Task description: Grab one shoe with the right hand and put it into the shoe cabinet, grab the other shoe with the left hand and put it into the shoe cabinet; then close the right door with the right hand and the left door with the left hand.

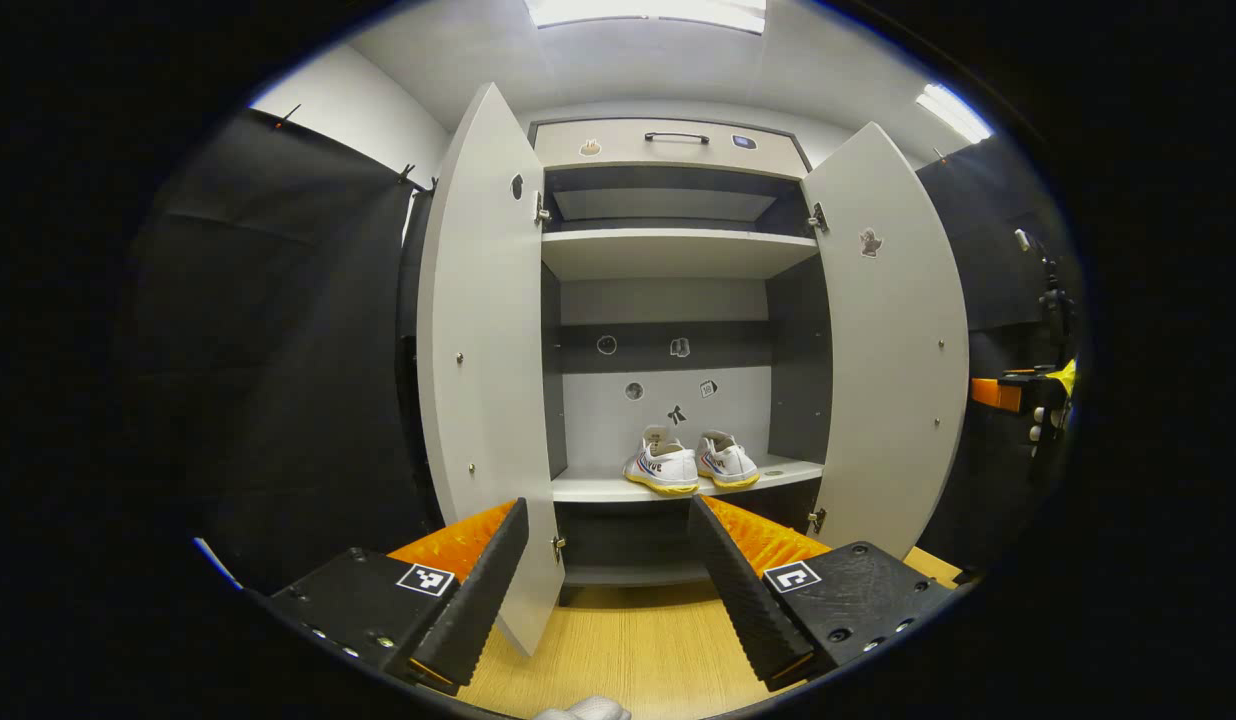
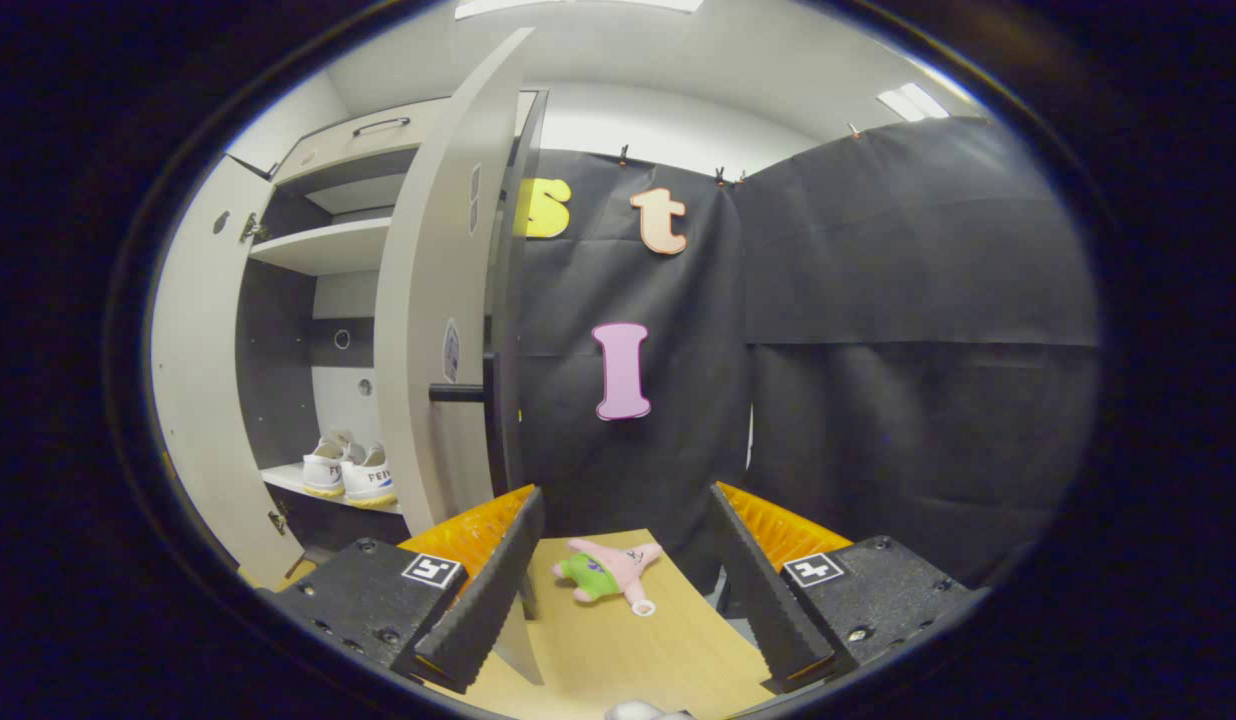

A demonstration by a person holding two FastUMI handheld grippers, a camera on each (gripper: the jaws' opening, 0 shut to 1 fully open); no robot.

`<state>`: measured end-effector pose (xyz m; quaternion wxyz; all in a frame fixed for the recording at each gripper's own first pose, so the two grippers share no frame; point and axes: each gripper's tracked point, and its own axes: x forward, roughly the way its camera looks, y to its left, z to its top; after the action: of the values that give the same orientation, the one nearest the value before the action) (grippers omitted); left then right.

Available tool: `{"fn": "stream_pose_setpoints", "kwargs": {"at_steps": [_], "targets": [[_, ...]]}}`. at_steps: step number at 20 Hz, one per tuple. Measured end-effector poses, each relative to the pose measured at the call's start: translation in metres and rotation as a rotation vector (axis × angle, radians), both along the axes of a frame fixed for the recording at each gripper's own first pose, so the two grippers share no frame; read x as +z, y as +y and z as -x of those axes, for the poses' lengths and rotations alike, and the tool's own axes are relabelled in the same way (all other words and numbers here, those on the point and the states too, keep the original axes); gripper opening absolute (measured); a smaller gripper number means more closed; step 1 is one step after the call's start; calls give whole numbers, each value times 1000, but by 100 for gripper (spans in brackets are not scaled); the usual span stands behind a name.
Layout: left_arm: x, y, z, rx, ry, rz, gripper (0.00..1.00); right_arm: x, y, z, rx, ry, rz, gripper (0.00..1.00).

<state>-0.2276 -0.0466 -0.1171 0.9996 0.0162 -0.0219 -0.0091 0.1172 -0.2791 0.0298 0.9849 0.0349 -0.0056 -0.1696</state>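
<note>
— So, where do we stand?

— Both shoes sit side by side on the cabinet's lower shelf (image 1: 598, 488), straight ahead of my left tool (image 1: 610, 560) and a little above its fingers: the left shoe (image 1: 662, 463) and the right shoe (image 1: 727, 460), touching or nearly so. I judge the loading done; the doors are what's left.

— And the tools?

— I have both spread wide with nothing between the fingers. The left tool faces squarely into the open cabinet. The right tool (image 2: 626, 575) points off past the cabinet's side, toward the black cloth.

— Which door first?

— The task says right door with the right hand. From my right tool, that right door (image 2: 433, 330) stands up and to the left, seen almost edge-on, its long axis vertical, its dark handle (image 2: 458, 393) sticking out toward me. It is swung fully outward. The right tool is clearly the nearer one; in the left gripper view the same door (image 1: 893, 340) lies ahead and to the right, farther off.

— And the left door?

— The left door (image 1: 488, 350) hangs open just ahead-left of my left tool, its lower edge close to the left finger. A pink plush toy (image 2: 608, 572) lies on the wooden floor ahead of the right tool, apart from the door.
</note>
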Motion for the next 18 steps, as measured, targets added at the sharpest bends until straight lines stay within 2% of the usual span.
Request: {"fn": "stream_pose_setpoints", "kwargs": {"at_steps": [3,6,7,8,9,10,11,15,16,17,18], "targets": [[1,4,1,20,1,-5,96,3,9,-10,41,2,27,100],[0,5,3,26,10,2,96,3,17,-11,71,8,39,94],[-1,6,4,28,11,3,96,3,21,-11,77,3,37,87],[-1,7,4,31,12,1,100,2,28,-11,89,3,29,94],[0,9,5,32,12,1,96,3,39,-10,110,-2,21,94],[0,10,5,33,13,0,100,1,50,-12,134,-4,20,94],[0,11,6,35,13,-2,96,1,62,-15,154,-5,24,94],[0,18,13,54,15,3,96,4,109,-27,236,-15,42,94],[0,21,15,64,17,3,96,5,126,-32,275,-20,37,88],[0,26,17,74,18,-2,96,4,140,-38,308,-14,41,88],[-1,33,20,92,21,-9,96,5,155,-45,342,-12,44,94]]}}
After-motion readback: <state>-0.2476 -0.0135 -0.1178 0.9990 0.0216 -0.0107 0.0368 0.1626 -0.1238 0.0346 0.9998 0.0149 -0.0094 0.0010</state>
